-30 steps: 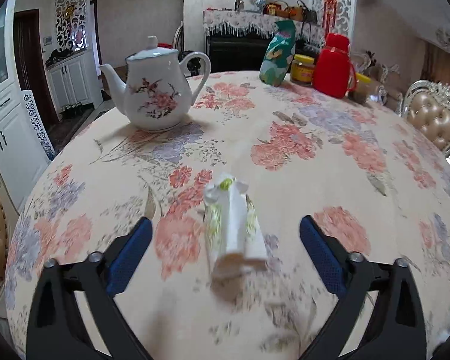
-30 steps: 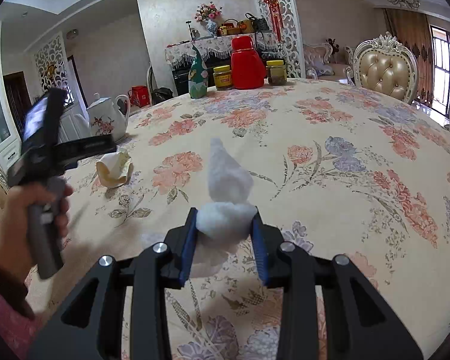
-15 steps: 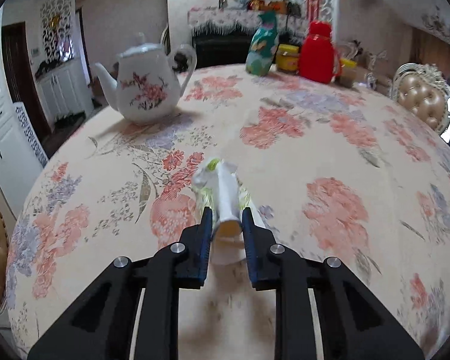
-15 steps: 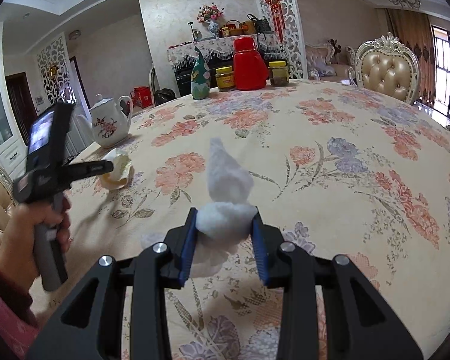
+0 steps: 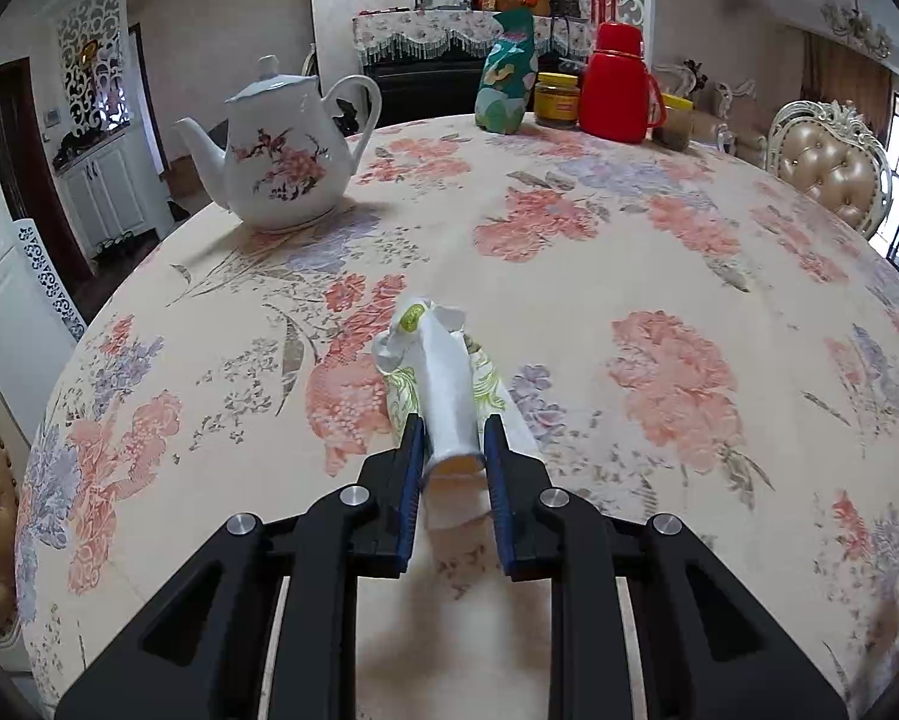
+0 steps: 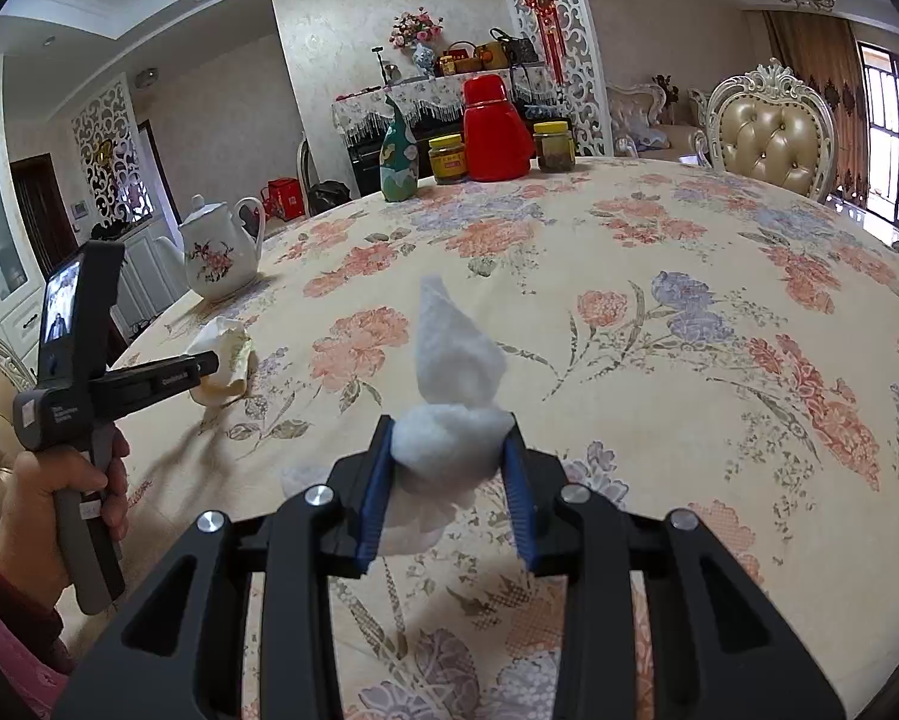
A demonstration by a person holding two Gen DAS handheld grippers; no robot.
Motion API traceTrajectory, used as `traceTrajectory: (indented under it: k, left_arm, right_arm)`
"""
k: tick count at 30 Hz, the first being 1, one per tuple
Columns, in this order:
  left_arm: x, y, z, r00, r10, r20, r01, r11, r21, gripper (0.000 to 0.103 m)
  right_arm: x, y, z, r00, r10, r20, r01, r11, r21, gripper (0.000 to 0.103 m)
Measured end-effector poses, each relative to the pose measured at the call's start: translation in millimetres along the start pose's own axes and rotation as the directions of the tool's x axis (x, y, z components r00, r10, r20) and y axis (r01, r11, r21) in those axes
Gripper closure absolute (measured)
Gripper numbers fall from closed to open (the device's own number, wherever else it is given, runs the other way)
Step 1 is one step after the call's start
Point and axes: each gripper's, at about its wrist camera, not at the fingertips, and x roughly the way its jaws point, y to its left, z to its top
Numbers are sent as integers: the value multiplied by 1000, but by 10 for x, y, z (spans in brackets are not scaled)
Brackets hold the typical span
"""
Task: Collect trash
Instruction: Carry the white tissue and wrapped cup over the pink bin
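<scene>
Floral cloth in cream, pink and lilac covers the big round desk [image 5: 659,276], and both pieces of trash are in hand. Nearest in the left wrist view, the left gripper [image 5: 449,450] has its blue-padded fingers [image 5: 414,456] drawn narrow, pinching the near end of a crumpled white paper wrapper with green print [image 5: 443,378]; its far end seems to lie on the cloth. That's the worry: it's an end-grip on limp paper, so on the lift the wrapper may sag, tear or slide out. Over on the right wrist view, the right gripper [image 6: 449,462] squeezes a fluffy white cotton wad [image 6: 449,420] between its fingers [image 6: 374,498], a loose tuft sticking up. Soft stuff like that could shed or slip if the grip eases. Farther back stands a white porcelain teapot with pink blossoms [image 5: 281,162], right on the desk edge, so a wide swing left might clip it. Beyond that a red plastic thermos [image 5: 620,84] and jars, well clear.
</scene>
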Motion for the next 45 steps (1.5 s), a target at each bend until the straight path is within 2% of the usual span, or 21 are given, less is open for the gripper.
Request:
traceTrajectory:
  k: [11, 14, 16, 17, 19, 20, 21, 22, 24, 27, 32, 36, 41, 45]
  left_arm:
    - [77, 82, 93, 1000, -3, 4, 3, 999, -50, 79]
    - [59, 74, 116, 1000, 5, 14, -4, 998, -60, 67]
    - [97, 66, 147, 1000, 9, 13, -8, 998, -63, 49]
    - [119, 60, 163, 1000, 8, 14, -7, 998, -61, 48]
    - [183, 40, 196, 1000, 11, 10, -11, 999, -51, 50]
    - [209, 33, 207, 1000, 7, 6, -7, 999, -45, 56]
    - [237, 27, 213, 1000, 7, -2, -7, 999, -36, 74]
    - [245, 21, 204, 1000, 20, -7, -20, 999, -28, 83]
    - [174, 33, 164, 1000, 10, 13, -10, 999, -34, 84]
    - [-130, 19, 65, 996, -10, 91, 13, 999, -36, 84]
    - [-828, -64, -241, 973, -73, 218, 85, 995, -45, 84]
    - [-1293, -271, -533, 955, -104, 279, 111, 994, -9, 84]
    - [-1505, -537, -772, 951, -152, 270, 140, 988, 65, 84]
    - [-1627, -538, -928, 947, -171, 272, 158, 985, 69, 84]
  right_arm:
    - [11, 5, -9, 1000, 8, -6, -8, 1000, -5, 69]
    - [11, 24, -16, 1000, 12, -10, -12, 1000, -7, 69]
    - [3, 39, -21, 1000, 12, -7, -13, 1000, -12, 69]
    - [2, 42, -18, 1000, 12, -7, -13, 1000, -15, 69]
    - [6, 44, -13, 1000, 13, -7, -13, 1000, -16, 69]
    - [8, 40, -13, 1000, 14, -8, -14, 1000, -14, 69]
    - [9, 41, -13, 1000, 16, -10, -16, 1000, -10, 69]
    - [14, 37, -13, 1000, 17, -12, -17, 1000, -7, 69]
    - [7, 38, -13, 1000, 19, -12, -19, 1000, -7, 69]
    - [7, 53, -10, 1000, 21, -9, -21, 1000, -16, 69]
    - [2, 51, -10, 1000, 26, -8, -26, 1000, -13, 69]
    - [-25, 26, -9, 999, 37, 4, -37, 999, 4, 69]
    - [-120, -22, -24, 997, 62, 46, -64, 997, 32, 69]
    - [-282, -44, -57, 997, 74, 10, -75, 996, 46, 69]
